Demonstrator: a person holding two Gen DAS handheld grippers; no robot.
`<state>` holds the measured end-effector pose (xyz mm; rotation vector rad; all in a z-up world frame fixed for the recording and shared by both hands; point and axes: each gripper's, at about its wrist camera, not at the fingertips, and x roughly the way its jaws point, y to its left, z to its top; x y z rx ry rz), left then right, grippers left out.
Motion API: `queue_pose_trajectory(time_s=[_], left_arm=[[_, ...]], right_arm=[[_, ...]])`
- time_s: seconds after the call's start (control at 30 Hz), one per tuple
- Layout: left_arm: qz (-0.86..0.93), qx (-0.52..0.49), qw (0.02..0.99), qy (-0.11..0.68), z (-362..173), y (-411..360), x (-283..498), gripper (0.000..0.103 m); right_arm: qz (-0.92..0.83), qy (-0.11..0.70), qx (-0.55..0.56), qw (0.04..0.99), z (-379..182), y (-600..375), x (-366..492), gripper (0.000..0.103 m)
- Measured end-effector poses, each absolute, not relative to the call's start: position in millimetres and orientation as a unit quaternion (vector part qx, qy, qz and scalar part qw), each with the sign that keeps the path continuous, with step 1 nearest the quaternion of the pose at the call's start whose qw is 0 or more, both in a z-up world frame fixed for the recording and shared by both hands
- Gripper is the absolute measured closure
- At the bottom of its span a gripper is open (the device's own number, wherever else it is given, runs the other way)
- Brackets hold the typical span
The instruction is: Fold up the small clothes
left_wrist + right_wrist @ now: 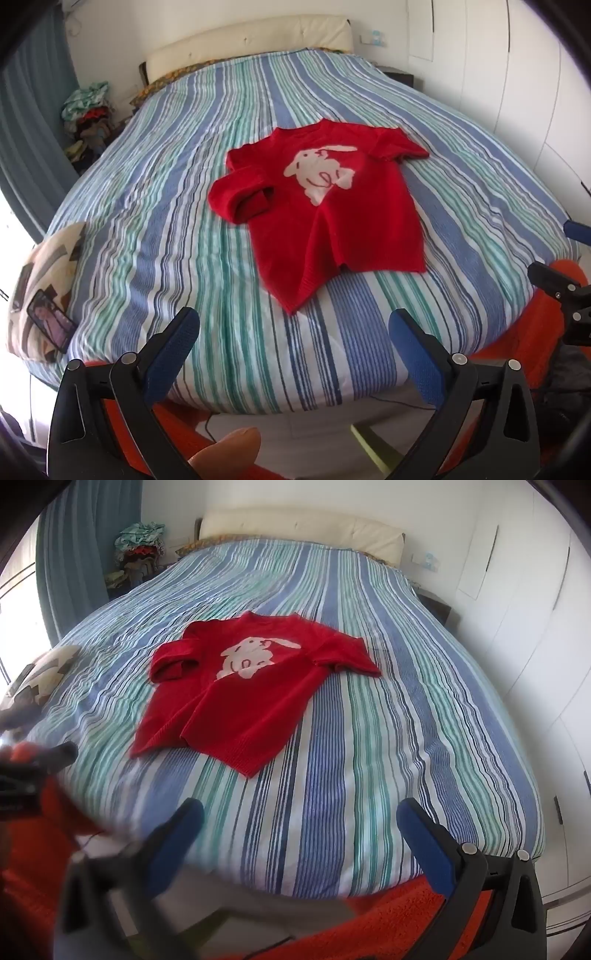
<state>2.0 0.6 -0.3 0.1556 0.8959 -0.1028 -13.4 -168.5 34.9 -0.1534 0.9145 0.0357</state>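
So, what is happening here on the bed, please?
A person holds a two-finger gripper in each hand, and both are open and empty. The left gripper and the right gripper hover near the foot of the striped bed. A small red sweater with a white animal picture lies spread on the cover, unfolded. Neither gripper touches it, so folding has not begun.

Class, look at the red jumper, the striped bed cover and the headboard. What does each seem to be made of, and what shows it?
Red jumper: knitted, probably wool or acrylic; ribbed hem, fuzzy matte surface.
Striped bed cover: thin woven cloth, likely cotton; fine crinkles, no sheen.
Headboard: padded leather or imitation, cream; smooth, slightly shiny, buttoned dimples.
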Motion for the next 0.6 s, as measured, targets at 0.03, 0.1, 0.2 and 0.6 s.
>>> queue_pose_trajectory(time_s=[0.03,0.1,0.2,0.6], left_arm=[[-0.052,0.071,0.897,0.433,0.0,1.2,2.4,0.001],[-0.048,0.071,0.895,0.437,-0.8,1.3,3.4,0.001],[-0.049,0.062,0.901,0.428,0.2,6.7,3.7,0.0],[-0.025,0.054,0.906,0.419,0.3,10.4,3.7,0.0]], right_arm=[[0.016,0.442,-0.076,0.894,35.2,-168.0,-13.7,0.0],[0.017,0.438,-0.075,0.896,36.6,-167.4,-14.2,0.0],[0.018,0.434,-0.073,0.898,39.2,-166.3,-13.4,0.0],[0.021,0.435,-0.072,0.897,36.3,-165.8,-13.3,0.0]])
